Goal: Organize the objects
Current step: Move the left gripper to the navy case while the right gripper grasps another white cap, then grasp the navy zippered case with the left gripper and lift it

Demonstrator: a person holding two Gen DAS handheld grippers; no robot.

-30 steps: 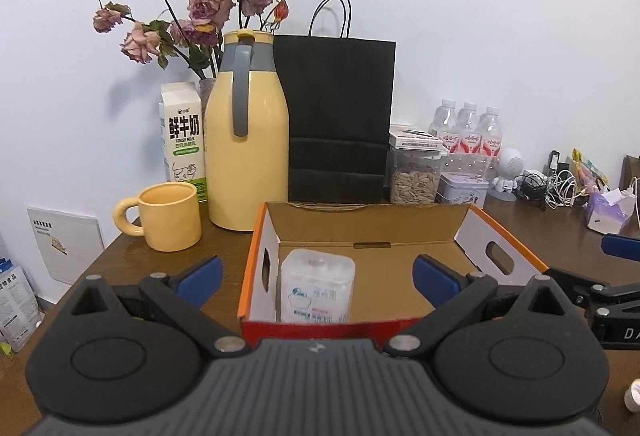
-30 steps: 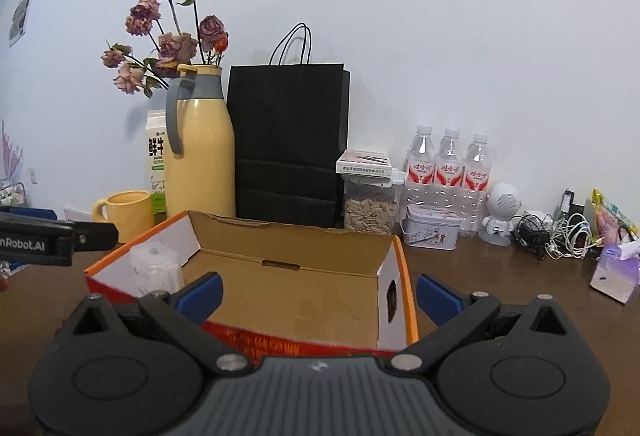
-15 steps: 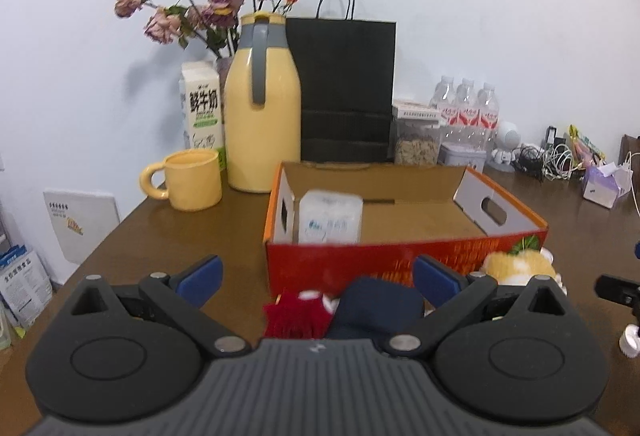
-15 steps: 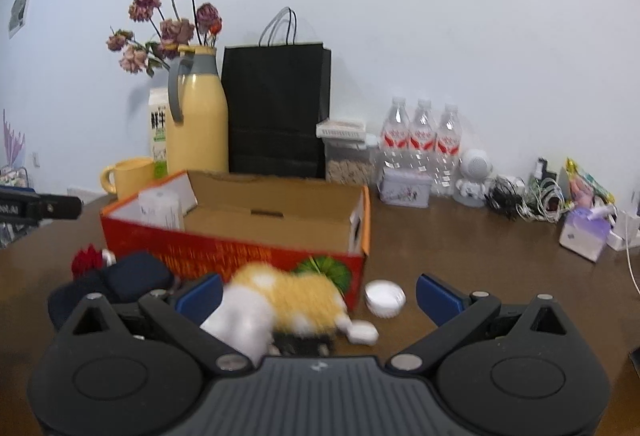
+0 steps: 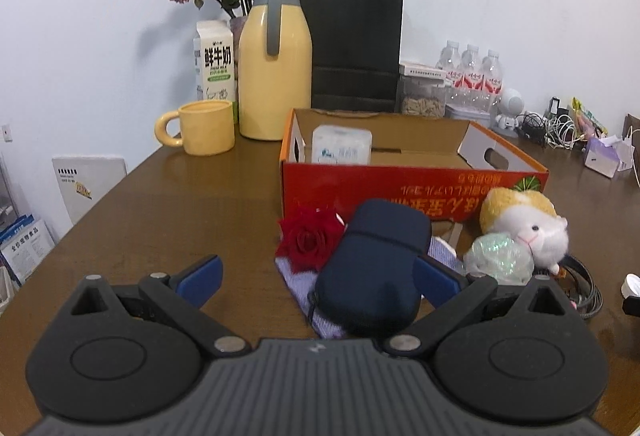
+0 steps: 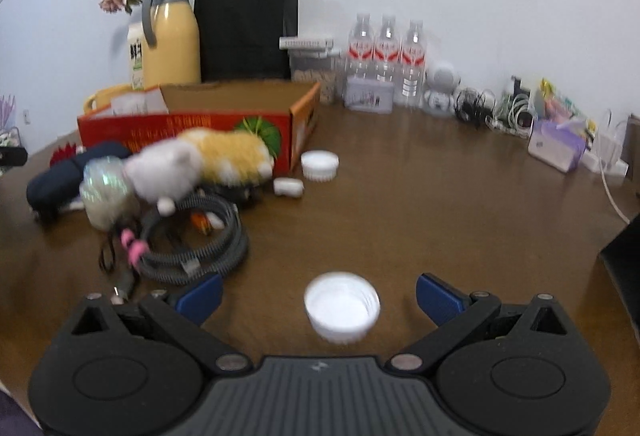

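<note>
The milk carton [image 5: 214, 62] read "鲜牛奶" in large dark characters. The red box [image 5: 412, 188] carried upside-down yellow Chinese print, too blurred to read.

— What lies before the left tongs [image 5: 318, 274]?
— They gape wide; a navy case [image 5: 374, 270] sits on lilac cloth [image 5: 298, 282] just beside the right finger, a red rose [image 5: 309, 236] touching it.
— And the red box [image 5: 412, 188]?
— Behind on the counter [image 5: 192, 212], holding a white packet [image 5: 341, 146].
</note>
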